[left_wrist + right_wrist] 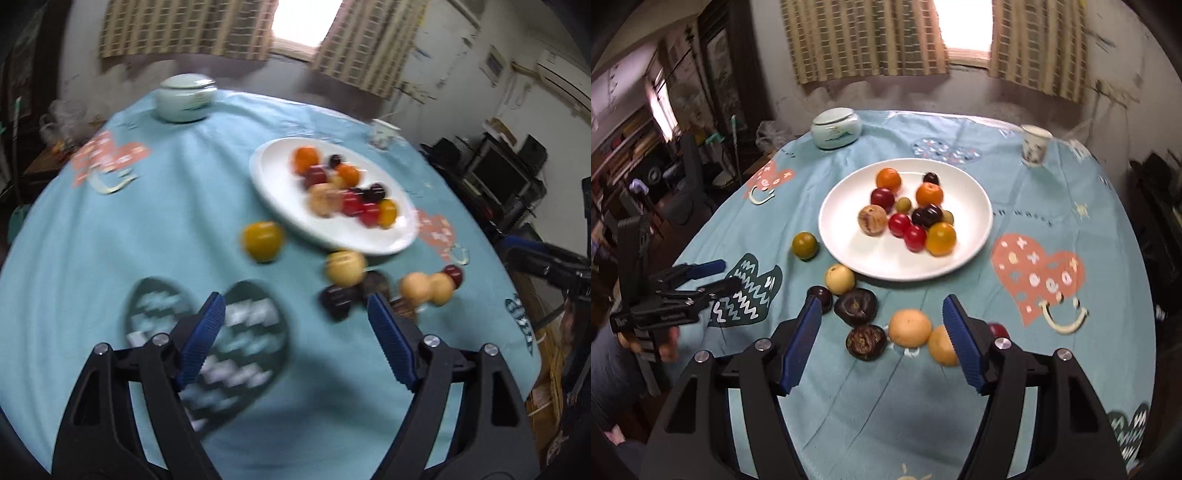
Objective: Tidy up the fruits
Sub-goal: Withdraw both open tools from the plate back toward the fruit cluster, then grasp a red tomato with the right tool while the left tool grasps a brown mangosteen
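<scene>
A white plate (975, 236) holds several small fruits: orange, red, dark purple and a tan one (872, 220). On the cloth in front lie a green-yellow fruit (805, 245), a pale yellow one (840, 279), two dark brown ones (856, 306), two tan-orange ones (909, 328) and small dark red ones. My right gripper (882, 308) is open and empty above these loose fruits. My left gripper (296, 305) is open and empty, also seen at the left (713, 275). In the blurred left wrist view the plate (280, 184) and the yellow fruit (262, 240) show.
A round table with a light blue patterned cloth (1052, 206). A pale lidded jar (836, 128) stands at the far left and a small white cup (1035, 145) at the far right. Curtained window behind. Dark furniture stands around the table.
</scene>
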Tool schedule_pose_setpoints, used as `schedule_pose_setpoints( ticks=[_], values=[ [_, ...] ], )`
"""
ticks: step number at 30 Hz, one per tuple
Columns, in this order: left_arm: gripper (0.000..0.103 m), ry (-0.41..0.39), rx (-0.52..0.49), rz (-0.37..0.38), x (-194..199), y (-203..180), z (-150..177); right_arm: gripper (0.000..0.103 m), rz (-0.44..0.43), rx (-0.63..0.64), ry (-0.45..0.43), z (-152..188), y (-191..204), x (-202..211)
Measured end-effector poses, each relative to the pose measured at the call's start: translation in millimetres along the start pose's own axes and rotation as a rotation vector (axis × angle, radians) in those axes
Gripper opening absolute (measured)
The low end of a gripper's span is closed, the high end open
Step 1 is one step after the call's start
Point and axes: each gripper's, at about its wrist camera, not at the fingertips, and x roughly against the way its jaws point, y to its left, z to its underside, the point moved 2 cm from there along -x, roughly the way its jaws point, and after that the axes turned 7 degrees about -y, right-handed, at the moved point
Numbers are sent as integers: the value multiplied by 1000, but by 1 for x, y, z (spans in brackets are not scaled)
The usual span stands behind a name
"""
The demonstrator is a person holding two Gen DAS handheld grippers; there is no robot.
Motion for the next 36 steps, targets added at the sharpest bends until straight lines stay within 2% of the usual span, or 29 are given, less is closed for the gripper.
schedule_pose_setpoints(
  ticks=[4, 9, 12, 15, 22, 24, 25, 29, 36],
  values=[
    [81, 54, -74, 31, -8, -41, 8, 68, 30, -44, 4, 13, -22, 11],
    [81, 145, -160, -30, -9, -64, 19, 68, 157, -39, 62, 50, -54, -2],
    [81, 189, -195, -60, -14, -76, 21, 68, 162, -107, 81, 57, -80, -19],
    [81, 205, -189, -82, -11, -79, 20, 68, 158, -103, 103, 56, -96, -40],
    [81, 235, -117, -139, -11, -74, 23, 57, 6, -140, 166, 56, -121, -76],
    [81, 240, -108, -146, -13, -76, 25, 37, -63, -184, 170, 53, -126, -80],
    [81, 242, -109, -147, -15, -79, 26, 37, -89, -182, 176, 51, -125, -81],
    [82, 258, -108, -147, -27, -90, 31, 35, -102, -131, 195, 52, -122, -75],
    [82, 266, -125, -151, -64, -117, 33, 36, -133, -168, 180, 61, -129, -43]
  ],
)
